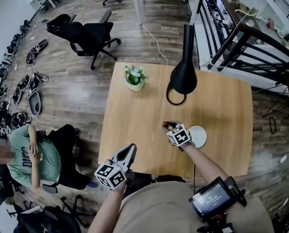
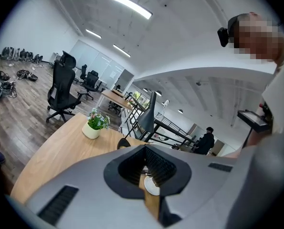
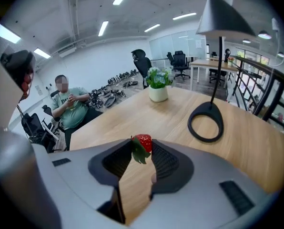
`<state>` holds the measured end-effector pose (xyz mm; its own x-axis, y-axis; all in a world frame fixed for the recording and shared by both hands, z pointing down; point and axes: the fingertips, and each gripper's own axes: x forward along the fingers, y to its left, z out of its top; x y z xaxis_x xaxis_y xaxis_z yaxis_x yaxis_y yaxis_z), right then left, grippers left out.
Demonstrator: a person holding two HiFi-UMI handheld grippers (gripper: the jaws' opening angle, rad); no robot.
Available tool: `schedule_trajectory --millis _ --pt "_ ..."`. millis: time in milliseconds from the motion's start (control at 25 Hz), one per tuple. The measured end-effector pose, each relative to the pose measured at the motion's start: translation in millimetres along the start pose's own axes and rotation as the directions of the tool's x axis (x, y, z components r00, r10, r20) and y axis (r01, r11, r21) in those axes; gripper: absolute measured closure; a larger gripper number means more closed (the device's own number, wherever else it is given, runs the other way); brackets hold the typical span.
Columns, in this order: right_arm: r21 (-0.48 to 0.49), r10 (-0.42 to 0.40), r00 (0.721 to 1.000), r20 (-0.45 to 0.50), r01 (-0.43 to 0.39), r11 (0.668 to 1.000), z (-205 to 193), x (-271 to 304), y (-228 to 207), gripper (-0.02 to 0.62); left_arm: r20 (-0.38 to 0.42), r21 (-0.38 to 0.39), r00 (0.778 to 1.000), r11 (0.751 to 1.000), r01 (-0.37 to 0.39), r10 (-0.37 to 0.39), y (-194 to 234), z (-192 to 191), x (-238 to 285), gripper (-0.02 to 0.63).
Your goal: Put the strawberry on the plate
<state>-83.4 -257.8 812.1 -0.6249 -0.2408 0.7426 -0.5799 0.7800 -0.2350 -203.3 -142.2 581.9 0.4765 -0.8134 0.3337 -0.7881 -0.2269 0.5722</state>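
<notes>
Right gripper [image 1: 168, 126]: jaws pinch the strawberry [image 3: 143, 141] at their very tips, with the leaves hanging into the gap behind it.
Strawberry position: between the jaw ends, over bare table [image 1: 135, 125]. Whether it clears the wood I cannot tell.
Grip risk: the hold looks shallow, at the end of the pads only. In my judgement a quick swing or any slackening could let the fruit roll out forward.
Crush risk: the fruit is likely soft, so tighter pressure could bruise or split it.
Plate [image 1: 200, 138]: just beside this gripper's body on its right, behind the jaw tips and not under them. It is bare.
Placement risk: the carry means turning right and drawing back. Release too early and the fruit lands on wood; release from height and it may roll off the flat plate.
Lamp base [image 1: 176, 99]: ahead of the jaws, away from the likely path; low concern.
Plant pot [image 1: 135, 85]: farther ahead and to the left, holding a small leafy plant.
Left gripper [image 1: 131, 149]: well off to the left at the near table edge, jaws pressed together with nothing between them.
</notes>
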Motion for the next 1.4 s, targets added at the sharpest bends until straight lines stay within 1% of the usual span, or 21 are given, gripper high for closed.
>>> schedule_trajectory --millis 200,440,600,840,1120,1280,1400 --pt "-0.015 -0.006 0.992 0.123 0.008 1.000 35 -56 1 0.460 -0.004 0.002 0.999 0.999 0.036 -0.036 -10 4 14 0.604" --pt "-0.015 -0.006 0.973 0.231 0.010 1.000 62 -119 5 0.460 0.001 -0.004 0.998 0.998 0.066 -0.066 -23 6 29 0.604" --pt "-0.034 0.004 0.954 0.299 0.006 0.999 80 -158 10 0.462 -0.001 -0.002 0.996 0.996 0.086 -0.086 -33 8 42 0.604" --pt "-0.081 -0.012 0.922 0.387 0.048 0.996 102 -210 5 0.462 0.000 0.014 0.992 0.991 0.130 -0.130 -55 10 69 0.604" --pt "-0.120 -0.028 0.890 0.455 0.092 0.988 108 -265 -4 0.462 0.006 0.013 0.986 0.986 0.169 -0.169 -79 12 86 0.604" --pt "-0.104 -0.055 0.872 0.486 0.120 0.987 106 -291 -16 0.462 -0.006 0.025 0.983 0.983 0.182 -0.182 -90 11 93 0.604" --pt "-0.077 -0.083 0.865 0.495 0.139 0.987 96 -308 -30 0.462 -0.018 0.029 0.981 0.981 0.191 -0.191 -99 6 100 0.604"
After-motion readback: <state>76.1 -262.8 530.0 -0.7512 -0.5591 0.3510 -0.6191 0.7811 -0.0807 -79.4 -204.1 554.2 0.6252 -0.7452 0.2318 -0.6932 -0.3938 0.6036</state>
